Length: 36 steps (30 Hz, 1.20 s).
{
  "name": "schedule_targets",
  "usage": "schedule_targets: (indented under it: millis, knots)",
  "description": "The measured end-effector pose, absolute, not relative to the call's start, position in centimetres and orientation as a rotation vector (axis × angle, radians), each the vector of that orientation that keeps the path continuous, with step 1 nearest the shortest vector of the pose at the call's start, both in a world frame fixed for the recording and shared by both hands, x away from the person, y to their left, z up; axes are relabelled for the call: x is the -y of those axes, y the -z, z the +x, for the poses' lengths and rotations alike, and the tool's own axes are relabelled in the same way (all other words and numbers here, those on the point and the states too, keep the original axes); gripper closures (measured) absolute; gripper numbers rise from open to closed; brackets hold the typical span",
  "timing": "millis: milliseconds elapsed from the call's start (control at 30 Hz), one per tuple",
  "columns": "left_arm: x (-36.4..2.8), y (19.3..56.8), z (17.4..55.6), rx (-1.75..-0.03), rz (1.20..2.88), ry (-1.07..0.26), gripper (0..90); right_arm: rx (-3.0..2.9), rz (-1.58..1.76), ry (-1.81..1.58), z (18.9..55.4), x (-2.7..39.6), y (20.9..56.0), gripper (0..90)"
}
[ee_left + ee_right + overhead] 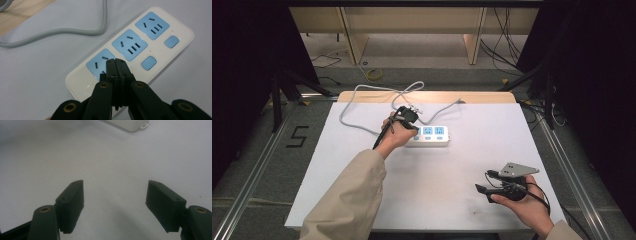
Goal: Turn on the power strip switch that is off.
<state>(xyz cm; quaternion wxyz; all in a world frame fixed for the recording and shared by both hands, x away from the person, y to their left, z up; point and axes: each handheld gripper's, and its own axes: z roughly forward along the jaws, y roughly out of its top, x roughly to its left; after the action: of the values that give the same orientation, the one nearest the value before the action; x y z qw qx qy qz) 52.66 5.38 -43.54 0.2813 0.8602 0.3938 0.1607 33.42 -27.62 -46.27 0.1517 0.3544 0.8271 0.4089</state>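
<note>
A white power strip with three blue sockets and blue switches lies at the middle of the white table. My left gripper hovers over the strip's left end socket. Its jaws are pressed together, shut, with nothing seen between them. The strip's grey cable loops away toward the far edge. My right gripper is held low at the near right, open and holding nothing. A corner of the power strip shows far ahead of it.
A wooden strip borders the table's far edge. Metal rails run along the floor on both sides. Cables and a yellow loop lie on the floor beyond the table.
</note>
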Motion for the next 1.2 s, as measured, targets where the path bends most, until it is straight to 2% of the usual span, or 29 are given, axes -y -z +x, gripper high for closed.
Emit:
schedule_targets:
  millis: [933, 1200]
  knots:
    - [-4.8, 44.0, 52.7, -1.088, 2.362, -0.347, 90.0, -2.383, 1.016, -1.171, 33.4, 27.6, 46.3, 31.2]
    - [-4.1, 43.7, 52.9, -1.070, 2.405, -0.357, 90.0, -2.383, 1.014, -1.171, 33.4, 27.6, 46.3, 31.3]
